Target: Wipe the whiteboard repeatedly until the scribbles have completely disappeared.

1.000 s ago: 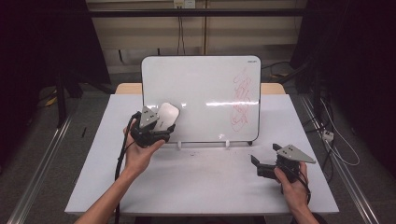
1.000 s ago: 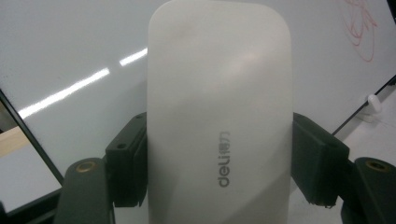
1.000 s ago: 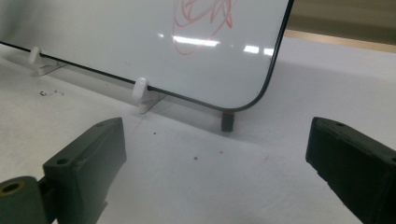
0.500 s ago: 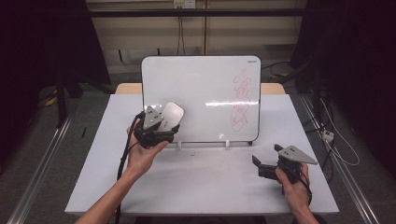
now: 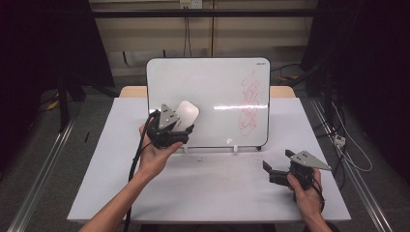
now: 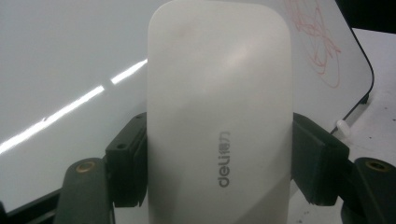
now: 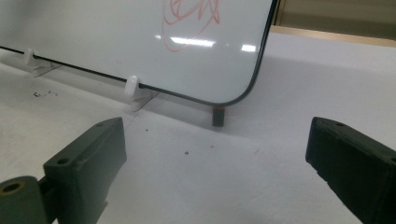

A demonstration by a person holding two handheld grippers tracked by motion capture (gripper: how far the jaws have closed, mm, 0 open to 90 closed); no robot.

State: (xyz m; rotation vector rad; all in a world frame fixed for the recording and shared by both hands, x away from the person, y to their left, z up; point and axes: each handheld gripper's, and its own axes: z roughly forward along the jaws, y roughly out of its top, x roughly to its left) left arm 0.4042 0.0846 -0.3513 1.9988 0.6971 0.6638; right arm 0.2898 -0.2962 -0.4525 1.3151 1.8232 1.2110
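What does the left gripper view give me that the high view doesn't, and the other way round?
Left gripper view alone: the grey "deli" lettering on the white eraser and both pads pressing its sides. High view alone: the right gripper, open, low over the table, and the whole whiteboard on its stand. Both: the left gripper shut on the eraser before the board, red scribble to its right.

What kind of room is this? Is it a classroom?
Probably a lab or recording studio, not a classroom: one white table with a small whiteboard, dark curtains on both sides, and loose cables on the floor.
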